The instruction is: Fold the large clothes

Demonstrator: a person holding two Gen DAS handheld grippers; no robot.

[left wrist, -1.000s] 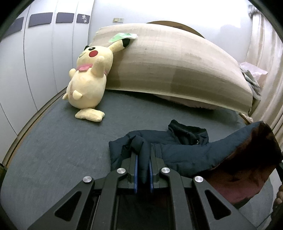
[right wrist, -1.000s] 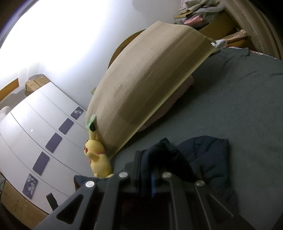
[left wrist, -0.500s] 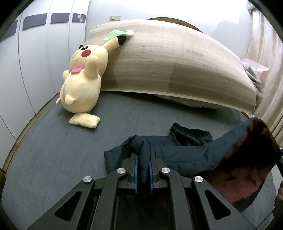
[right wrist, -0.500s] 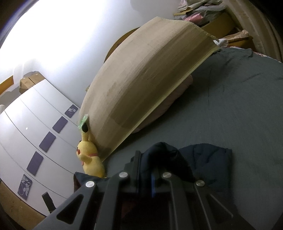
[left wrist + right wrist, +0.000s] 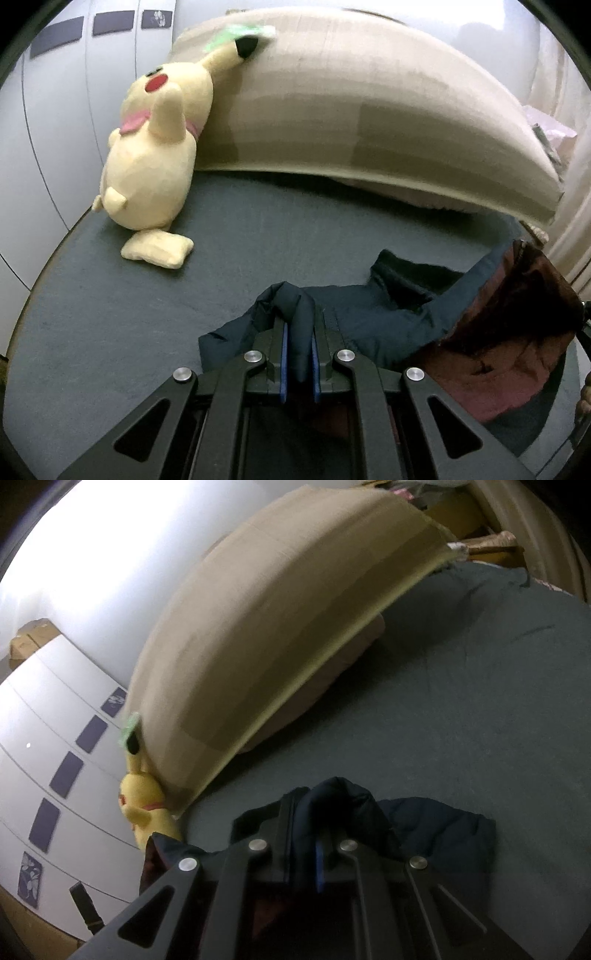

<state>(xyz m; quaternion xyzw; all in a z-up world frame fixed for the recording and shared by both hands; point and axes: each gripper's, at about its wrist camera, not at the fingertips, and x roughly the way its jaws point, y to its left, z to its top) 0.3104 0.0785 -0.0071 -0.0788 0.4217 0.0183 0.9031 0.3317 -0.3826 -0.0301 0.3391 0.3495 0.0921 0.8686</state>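
Observation:
A dark navy padded jacket (image 5: 391,314) with a maroon lining (image 5: 509,332) is held up over the grey bed (image 5: 110,332). My left gripper (image 5: 298,328) is shut on a fold of the jacket's navy fabric. My right gripper (image 5: 306,823) is shut on another bunch of the same jacket (image 5: 436,827), which hangs to its right over the bed (image 5: 480,701). The fingertips of both grippers are buried in cloth.
A yellow Pikachu plush (image 5: 155,147) leans on a large beige cushion (image 5: 369,110) at the head of the bed; both show in the right wrist view, plush (image 5: 144,805) and cushion (image 5: 277,627). White wardrobe doors (image 5: 55,775) stand to the left. A curtain (image 5: 576,184) hangs on the right.
Both grippers have carried the jacket forward toward the head of the bed; the plush and the cushion now look nearer and larger. Both grips are unchanged.

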